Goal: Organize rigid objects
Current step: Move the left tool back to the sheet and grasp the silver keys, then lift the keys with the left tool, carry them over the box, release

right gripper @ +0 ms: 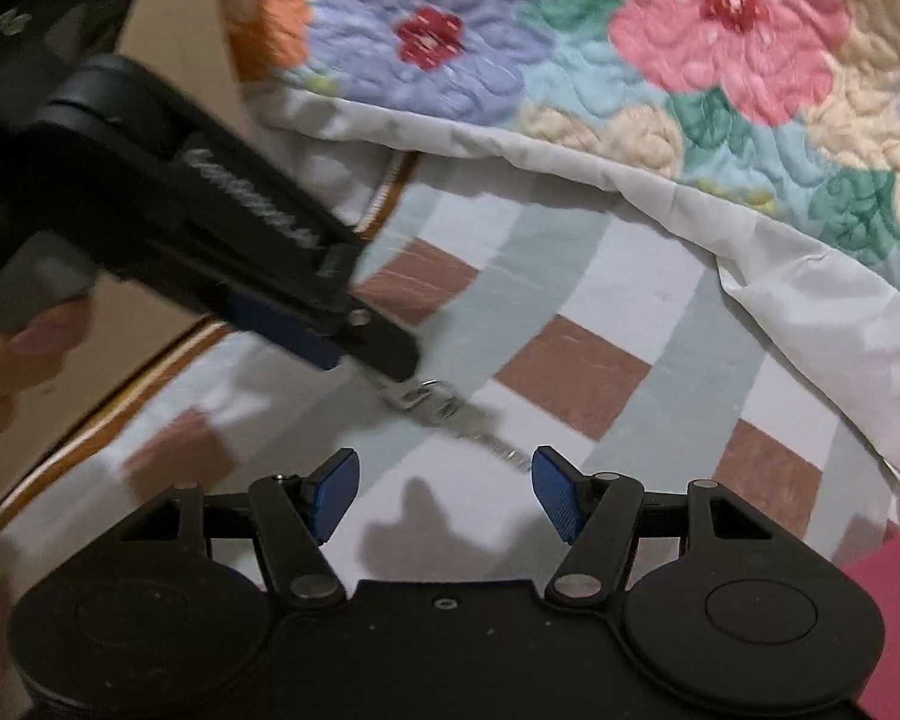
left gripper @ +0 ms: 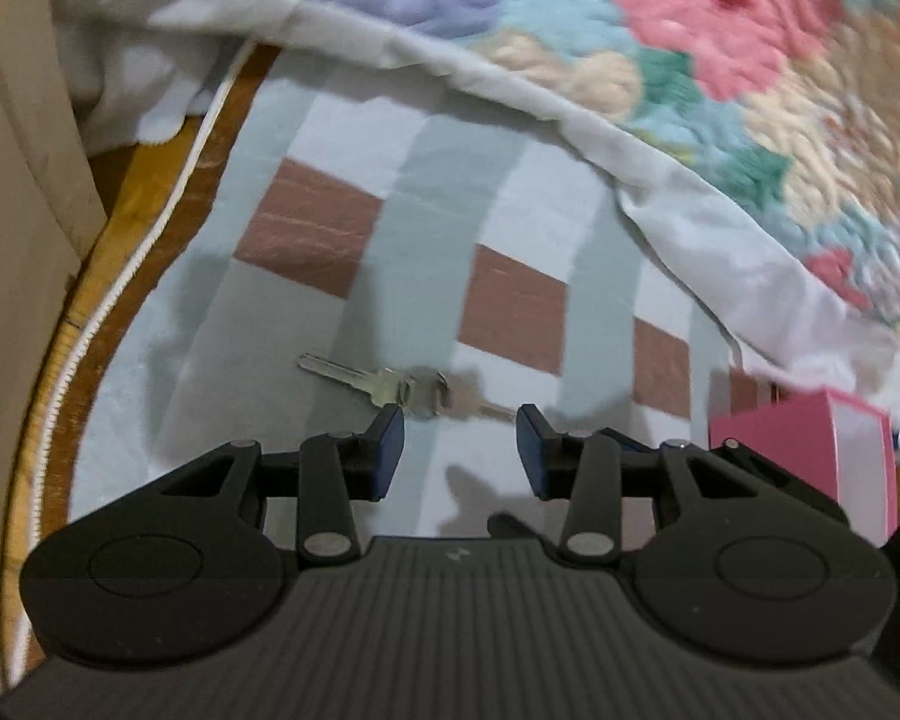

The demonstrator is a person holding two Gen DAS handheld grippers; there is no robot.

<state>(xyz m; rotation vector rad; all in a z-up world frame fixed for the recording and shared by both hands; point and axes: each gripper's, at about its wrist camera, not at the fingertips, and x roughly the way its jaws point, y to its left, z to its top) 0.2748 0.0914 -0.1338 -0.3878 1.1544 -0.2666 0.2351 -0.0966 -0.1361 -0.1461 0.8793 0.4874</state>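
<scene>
A set of silver keys [left gripper: 411, 389] on a ring lies flat on the checked bedsheet [left gripper: 450, 276], just past my left gripper's fingertips. My left gripper [left gripper: 459, 423] is open and empty, low over the sheet with the keys right in front of its jaws. In the right wrist view the same keys [right gripper: 438, 405] lie ahead, and the left gripper [right gripper: 354, 348] comes in from the upper left with its tip touching the keys. My right gripper [right gripper: 444, 474] is open and empty, a little short of the keys.
A floral quilt [left gripper: 720, 72] with a white border is bunched along the back and right. A pink box [left gripper: 810, 450] stands at the right, also at the right wrist view's corner [right gripper: 894, 618]. The wooden bed frame [left gripper: 132, 228] and a wall lie to the left.
</scene>
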